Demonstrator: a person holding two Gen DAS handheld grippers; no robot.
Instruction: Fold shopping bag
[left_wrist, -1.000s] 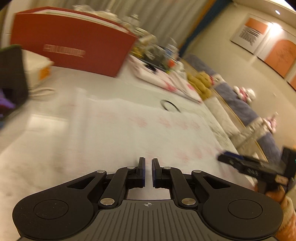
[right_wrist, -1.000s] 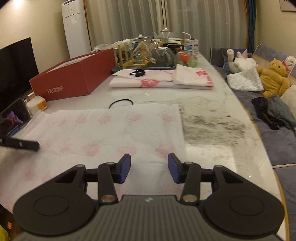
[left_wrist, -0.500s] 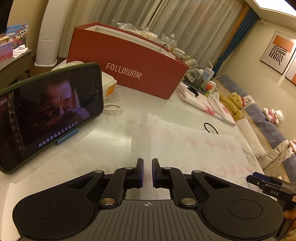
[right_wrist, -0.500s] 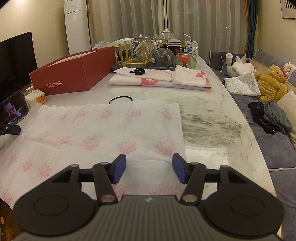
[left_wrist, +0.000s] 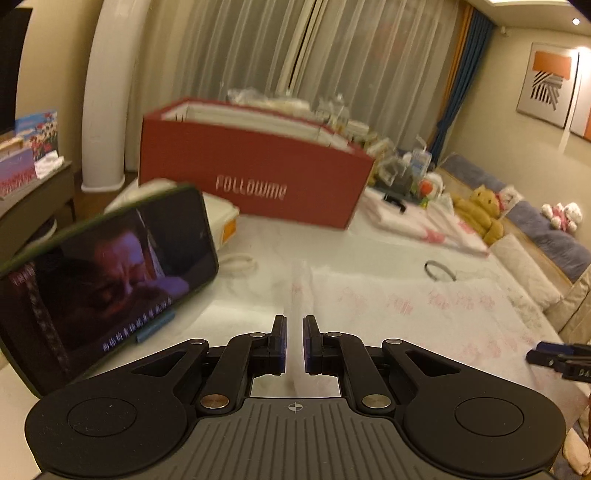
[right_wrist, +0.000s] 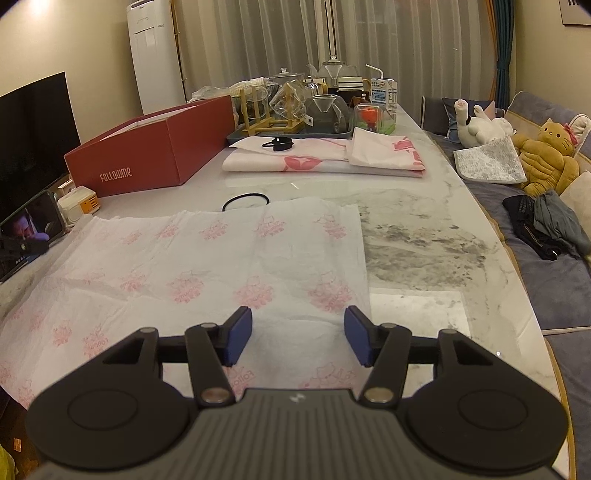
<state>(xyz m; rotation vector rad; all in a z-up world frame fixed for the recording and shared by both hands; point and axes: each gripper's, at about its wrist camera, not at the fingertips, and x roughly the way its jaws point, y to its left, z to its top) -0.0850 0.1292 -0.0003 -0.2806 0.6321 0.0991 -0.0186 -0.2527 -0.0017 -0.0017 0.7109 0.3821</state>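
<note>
The shopping bag (right_wrist: 207, 266) is thin white plastic with pink prints, spread flat on the marble table (right_wrist: 417, 236). My right gripper (right_wrist: 298, 317) hovers over its near right part, open, with nothing between the blue pads. My left gripper (left_wrist: 294, 325) is shut and empty at the bag's left edge (left_wrist: 424, 317), pointing towards the phone and the red box. The right wrist view shows the left gripper (right_wrist: 22, 245) at the far left, just off the bag. The right gripper's tip (left_wrist: 546, 358) shows at the right edge of the left wrist view.
A phone (left_wrist: 103, 273) playing video stands propped at the left. Behind it are a white charger (right_wrist: 79, 201) and a red box (right_wrist: 155, 147). A black hair tie (right_wrist: 245, 201) lies past the bag, then folded bags (right_wrist: 325, 157) and a tray of glassware (right_wrist: 295, 110). A sofa with plush toys (right_wrist: 546, 162) runs along the right.
The left gripper swung left, away from the bag's middle towards the phone and red box, staying shut. The right gripper's jaws widened a little; that hand stayed in place.
</note>
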